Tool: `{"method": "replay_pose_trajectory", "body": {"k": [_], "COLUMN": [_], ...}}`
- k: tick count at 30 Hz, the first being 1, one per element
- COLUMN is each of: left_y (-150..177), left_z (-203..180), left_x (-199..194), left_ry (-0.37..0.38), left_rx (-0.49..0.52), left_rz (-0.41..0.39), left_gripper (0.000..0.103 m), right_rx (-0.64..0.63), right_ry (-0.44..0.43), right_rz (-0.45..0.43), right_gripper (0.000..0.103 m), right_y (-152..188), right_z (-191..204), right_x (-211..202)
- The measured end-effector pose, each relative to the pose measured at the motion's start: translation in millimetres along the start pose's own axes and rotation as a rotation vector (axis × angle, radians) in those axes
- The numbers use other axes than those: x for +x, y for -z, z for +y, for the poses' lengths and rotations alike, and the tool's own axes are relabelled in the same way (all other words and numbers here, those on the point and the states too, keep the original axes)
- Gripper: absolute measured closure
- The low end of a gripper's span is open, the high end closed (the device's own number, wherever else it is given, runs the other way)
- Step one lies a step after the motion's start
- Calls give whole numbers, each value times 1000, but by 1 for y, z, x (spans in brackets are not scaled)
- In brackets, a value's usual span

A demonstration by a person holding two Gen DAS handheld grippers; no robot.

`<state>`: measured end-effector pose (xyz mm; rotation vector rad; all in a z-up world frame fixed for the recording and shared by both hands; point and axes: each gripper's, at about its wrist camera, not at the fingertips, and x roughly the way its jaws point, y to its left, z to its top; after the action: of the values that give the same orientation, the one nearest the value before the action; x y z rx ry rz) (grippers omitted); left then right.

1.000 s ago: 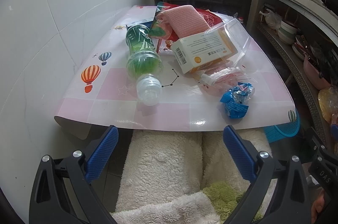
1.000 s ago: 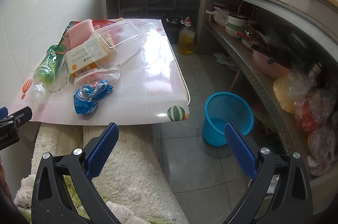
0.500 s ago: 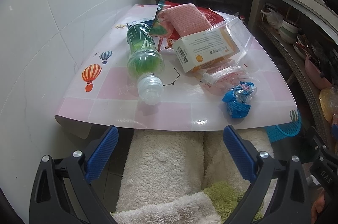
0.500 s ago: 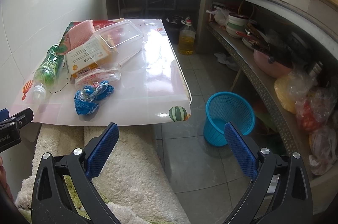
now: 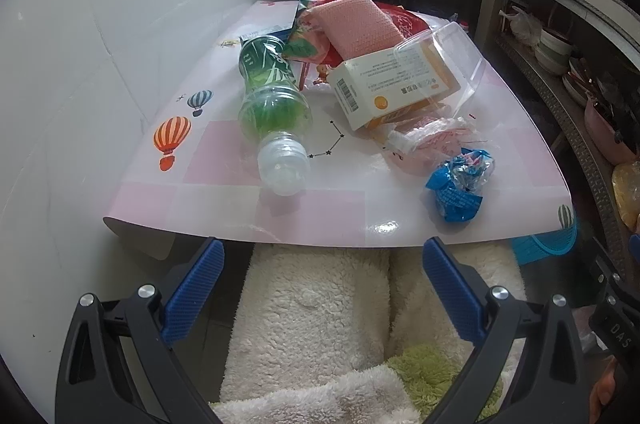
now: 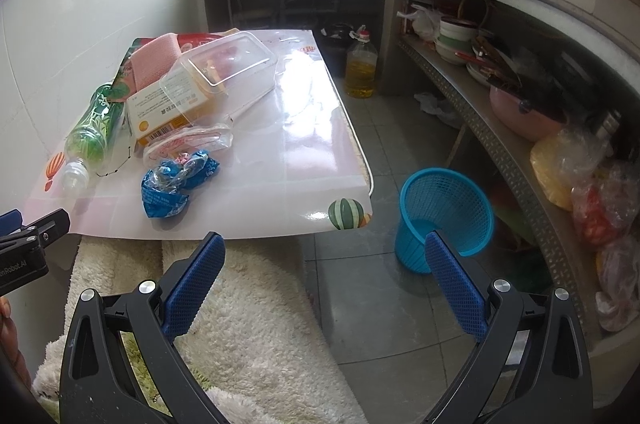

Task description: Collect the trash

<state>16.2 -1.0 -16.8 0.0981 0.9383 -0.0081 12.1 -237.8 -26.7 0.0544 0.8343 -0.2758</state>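
Note:
Trash lies on a low table [image 5: 224,192] [image 6: 304,160]: a green plastic bottle [image 5: 272,96] [image 6: 94,132] on its side, a white and orange carton [image 5: 392,84] [image 6: 160,112], a clear plastic tub [image 6: 232,64] [image 5: 452,60], a pink-printed clear wrapper [image 5: 424,136] [image 6: 188,140], a crumpled blue wrapper [image 5: 458,184] [image 6: 172,180] and a pink cloth [image 5: 356,24] [image 6: 154,64]. A blue mesh bin [image 6: 444,216] [image 5: 544,244] stands on the floor right of the table. My left gripper [image 5: 320,284] is open and empty, just short of the table's near edge. My right gripper [image 6: 324,276] is open and empty too.
A fluffy white rug [image 6: 248,320] [image 5: 316,312] lies in front of the table. White tiled wall [image 5: 80,44] bounds the left. A concrete shelf [image 6: 500,144] with bowls, a pink basin and bags runs along the right. An oil bottle [image 6: 361,68] stands on the floor behind.
Both grippers have crept slightly forward toward the table, so the trash looks a little nearer. Nothing was picked up; both stay open.

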Motion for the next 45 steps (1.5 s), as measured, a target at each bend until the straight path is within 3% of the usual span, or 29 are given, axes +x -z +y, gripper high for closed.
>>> {"method": "replay_pose_trajectory", "body": {"k": [12, 18, 20, 24, 28, 32, 36, 40, 45], "left_y": [-19, -30, -34, -36, -36, -38, -39, -36, -33], "left_z": [-13, -21, -25, -39, -56, -79, -94, -102, -104], "left_x": [27, 33, 33, 31, 26, 36, 49, 61, 76], "left_ry": [-2, 34, 61, 184, 304, 337, 364, 343, 344], "left_rx": [28, 61, 90, 214, 282, 359, 414, 452, 452], "left_rz": [34, -10, -44, -138, -225, -209, -156, -116, -30], "left_gripper": [6, 6, 6, 6, 6, 7, 22, 38, 60], "right_rx": [25, 7, 11, 6, 4, 64, 72, 22, 41], "right_ry": [-47, -65, -66, -123, -139, -300, -567, -652, -780], "right_rz": [44, 25, -6, -87, -91, -31, 94, 154, 276], "right_gripper": [8, 8, 8, 8, 8, 8, 13, 14, 23], "right_y": [-12, -27, -32, -39, -50, -65, -83, -95, -100], "right_z": [-7, -4, -6, -11, -15, -25, -19, 5, 29], "right_x": [31, 46, 48, 50, 57, 68, 89, 105, 127]}}
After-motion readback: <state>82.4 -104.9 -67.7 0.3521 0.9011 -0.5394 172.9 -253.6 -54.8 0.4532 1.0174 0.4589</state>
